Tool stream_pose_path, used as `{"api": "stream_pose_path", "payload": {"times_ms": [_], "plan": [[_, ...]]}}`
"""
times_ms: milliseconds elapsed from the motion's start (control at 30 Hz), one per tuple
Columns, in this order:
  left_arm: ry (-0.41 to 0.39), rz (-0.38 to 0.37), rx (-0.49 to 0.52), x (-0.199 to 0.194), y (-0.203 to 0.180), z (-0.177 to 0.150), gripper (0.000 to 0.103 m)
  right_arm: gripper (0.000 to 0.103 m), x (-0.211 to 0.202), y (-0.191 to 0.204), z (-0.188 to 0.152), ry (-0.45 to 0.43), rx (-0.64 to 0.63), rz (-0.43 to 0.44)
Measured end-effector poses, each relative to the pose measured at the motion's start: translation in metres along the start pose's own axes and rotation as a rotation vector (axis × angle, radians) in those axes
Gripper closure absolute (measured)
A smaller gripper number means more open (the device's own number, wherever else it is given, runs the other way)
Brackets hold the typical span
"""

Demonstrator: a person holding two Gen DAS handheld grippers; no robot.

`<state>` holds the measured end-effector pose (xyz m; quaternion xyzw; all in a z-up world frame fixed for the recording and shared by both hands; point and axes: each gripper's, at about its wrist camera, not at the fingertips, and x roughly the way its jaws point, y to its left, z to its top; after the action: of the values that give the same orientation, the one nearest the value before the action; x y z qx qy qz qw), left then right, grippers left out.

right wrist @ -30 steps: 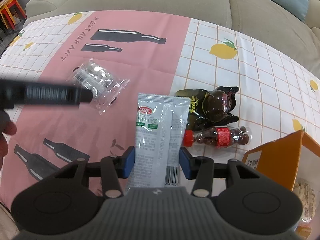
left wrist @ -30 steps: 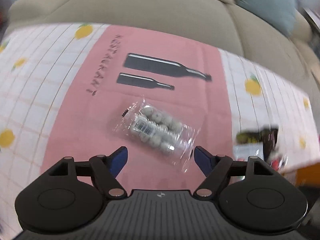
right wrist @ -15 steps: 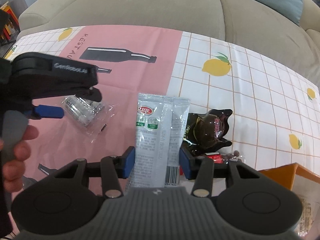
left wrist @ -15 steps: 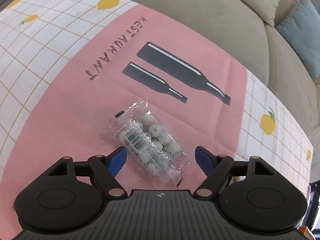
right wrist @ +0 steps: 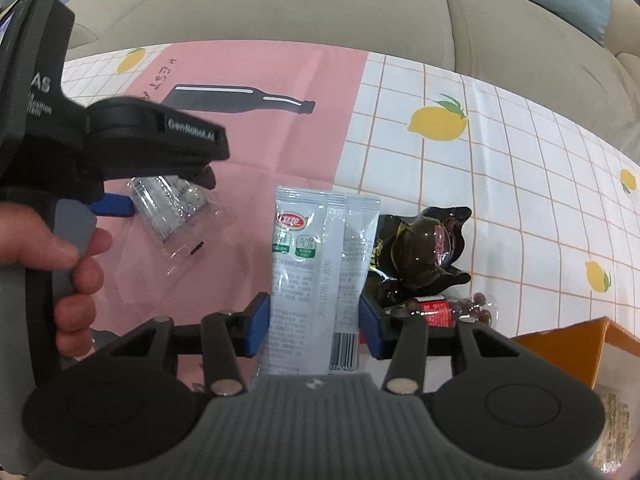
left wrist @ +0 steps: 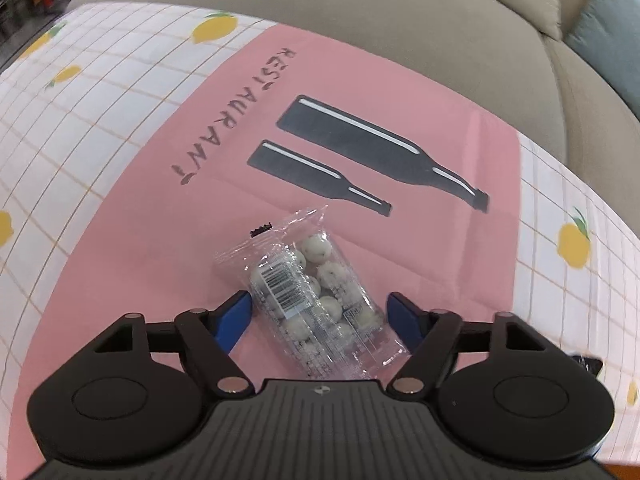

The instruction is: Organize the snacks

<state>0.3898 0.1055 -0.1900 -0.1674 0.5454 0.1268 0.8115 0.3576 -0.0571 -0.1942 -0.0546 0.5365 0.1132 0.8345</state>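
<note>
A clear packet of white balls [left wrist: 316, 296] lies on the pink part of the tablecloth [left wrist: 132, 216]. My left gripper [left wrist: 320, 314] points down over it with a blue finger on each side. Its jaws are closing, and the pads stand close to the wrapper without pressing it. The right wrist view shows the same packet [right wrist: 172, 208] under the left gripper [right wrist: 160, 196], which a hand [right wrist: 76, 264] holds. My right gripper [right wrist: 314, 322] is shut on a grey-white sachet [right wrist: 320, 264], which stands upright between its pads above the table.
A dark glossy wrapped snack [right wrist: 420, 248] and a small bottle-shaped pack of brown balls [right wrist: 452, 308] lie just right of the sachet. An orange box [right wrist: 580, 344] stands open at the lower right. A beige sofa [right wrist: 320, 12] runs along the table's far edge.
My left gripper has come down and forward over the clear packet, which now sits between its fingers, and its jaws have narrowed a little. The right gripper still holds the sachet.
</note>
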Motion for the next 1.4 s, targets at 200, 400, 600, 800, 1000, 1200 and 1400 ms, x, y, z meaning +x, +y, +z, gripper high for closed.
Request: {"api": "stream_pose_path", "payload": {"times_ms": [200,400,600,800,1000,1200,1400], "plan": [[-0.013,-0.039,0.137,-0.008,0.006,-0.012,0.027,0.056,-0.003,0.002,-0.006,0.003,0.001,0.002],[-0.039,-0.072,0.234,-0.029,0.018,-0.033,0.031,0.056,-0.012,0.003,-0.015,0.006,-0.002,0.010],[-0.079,-0.120,0.257,-0.062,0.035,-0.054,0.032,0.056,-0.033,0.004,-0.025,-0.007,0.022,0.044],[-0.142,-0.184,0.245,-0.110,0.048,-0.077,0.033,0.056,-0.062,0.001,-0.045,-0.030,0.070,0.088],[-0.176,-0.259,0.244,-0.159,0.046,-0.100,0.034,0.057,-0.103,0.000,-0.068,-0.093,0.093,0.135],[-0.205,-0.358,0.268,-0.202,0.031,-0.114,0.034,0.057,-0.152,-0.017,-0.085,-0.164,0.119,0.171],[-0.227,-0.453,0.315,-0.234,0.003,-0.130,0.035,0.057,-0.194,-0.051,-0.104,-0.205,0.160,0.157]]}}
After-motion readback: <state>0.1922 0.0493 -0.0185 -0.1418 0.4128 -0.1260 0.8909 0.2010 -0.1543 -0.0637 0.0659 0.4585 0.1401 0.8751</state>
